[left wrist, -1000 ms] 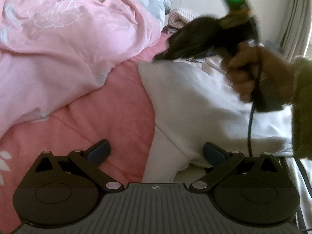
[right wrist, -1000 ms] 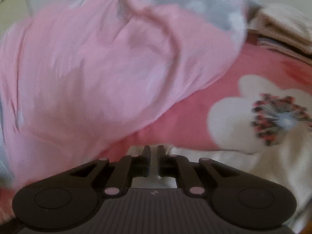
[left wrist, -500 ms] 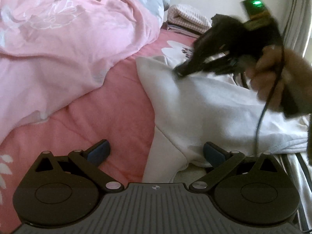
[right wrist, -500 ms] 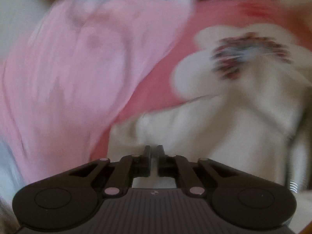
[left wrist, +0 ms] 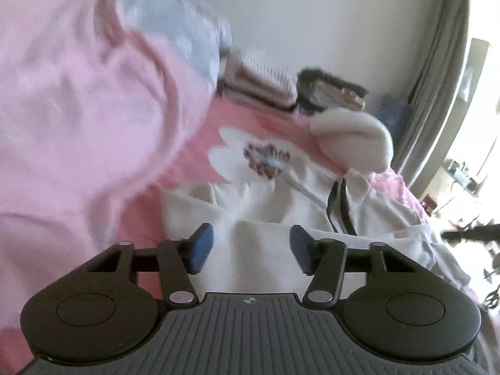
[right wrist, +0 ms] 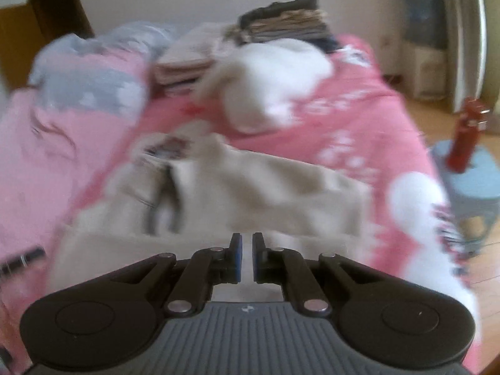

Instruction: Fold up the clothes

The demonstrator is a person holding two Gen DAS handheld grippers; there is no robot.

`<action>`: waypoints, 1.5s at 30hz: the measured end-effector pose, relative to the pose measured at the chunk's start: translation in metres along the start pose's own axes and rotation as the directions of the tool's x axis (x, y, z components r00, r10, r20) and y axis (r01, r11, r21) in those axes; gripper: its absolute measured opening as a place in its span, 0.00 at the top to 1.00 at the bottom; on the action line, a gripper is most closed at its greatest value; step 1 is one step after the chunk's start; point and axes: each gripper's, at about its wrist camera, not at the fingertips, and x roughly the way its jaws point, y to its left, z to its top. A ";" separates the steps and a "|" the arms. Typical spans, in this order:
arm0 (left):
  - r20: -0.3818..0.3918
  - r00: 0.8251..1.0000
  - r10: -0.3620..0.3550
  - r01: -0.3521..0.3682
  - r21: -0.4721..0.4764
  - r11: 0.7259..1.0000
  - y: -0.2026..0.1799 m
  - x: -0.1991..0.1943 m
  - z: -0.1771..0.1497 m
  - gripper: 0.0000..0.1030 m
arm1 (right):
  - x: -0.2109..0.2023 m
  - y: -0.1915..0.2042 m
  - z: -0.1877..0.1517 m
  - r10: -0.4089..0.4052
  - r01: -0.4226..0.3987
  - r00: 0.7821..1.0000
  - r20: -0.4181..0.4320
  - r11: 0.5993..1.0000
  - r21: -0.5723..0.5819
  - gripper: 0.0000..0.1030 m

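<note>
A white zip-front garment (left wrist: pixel 265 206) lies spread on the pink flowered bed sheet (left wrist: pixel 193 162). My left gripper (left wrist: pixel 250 250) hovers low over its near part. Its jaws stand half apart and are closing, with white cloth showing in the gap and the blue pads (left wrist: pixel 200 250) not pressing it. In the right wrist view the garment (right wrist: pixel 281 193) has a flap lying across it, and the picture is blurred. My right gripper (right wrist: pixel 247 256) is shut just at that flap's near edge, with a thin strip of white cloth between its pads.
A crumpled pink and grey quilt (left wrist: pixel 78 109) fills the bed's left side. A fluffy white item (right wrist: pixel 275 72) and folded stacks (right wrist: pixel 281 22) sit at the far end. Right of the bed are a wooden floor (right wrist: pixel 453 118) and a blue stool (right wrist: pixel 468 181) bearing a red object (right wrist: pixel 465 137).
The left jaws have narrowed from wide apart and the view has lifted forward. The right gripper and hand have left the left view. The right view swung from the quilt across to the garment.
</note>
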 end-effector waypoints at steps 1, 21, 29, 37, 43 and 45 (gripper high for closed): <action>-0.025 1.000 0.019 -0.019 0.003 1.000 0.001 0.012 -0.004 0.51 | 0.005 -0.008 -0.009 -0.043 0.043 0.999 0.005 0.999 -0.032 0.94; -0.028 0.996 0.083 -0.075 0.215 0.974 -0.045 -0.018 0.003 0.39 | -0.007 -0.031 -0.007 0.026 -0.026 1.000 -0.004 0.997 0.072 0.96; -0.197 0.977 0.086 -0.004 0.384 0.923 -0.065 -0.009 -0.060 0.34 | 0.001 0.015 -0.072 -0.016 -0.005 0.994 -0.108 0.982 -0.188 0.96; -0.256 0.960 0.115 0.000 0.410 0.912 -0.062 -0.016 -0.049 0.24 | -0.015 0.044 -0.053 -0.058 0.029 0.992 -0.114 0.970 -0.240 0.77; -0.232 0.964 0.131 -0.055 0.306 0.950 -0.055 -0.053 -0.036 0.21 | -0.031 0.047 -0.053 -0.062 0.043 0.989 -0.136 0.990 -0.133 0.70; -0.228 0.965 0.130 -0.057 0.302 0.952 -0.059 -0.078 -0.034 0.10 | -0.061 0.052 -0.057 -0.004 -0.008 0.991 -0.131 0.996 -0.091 0.59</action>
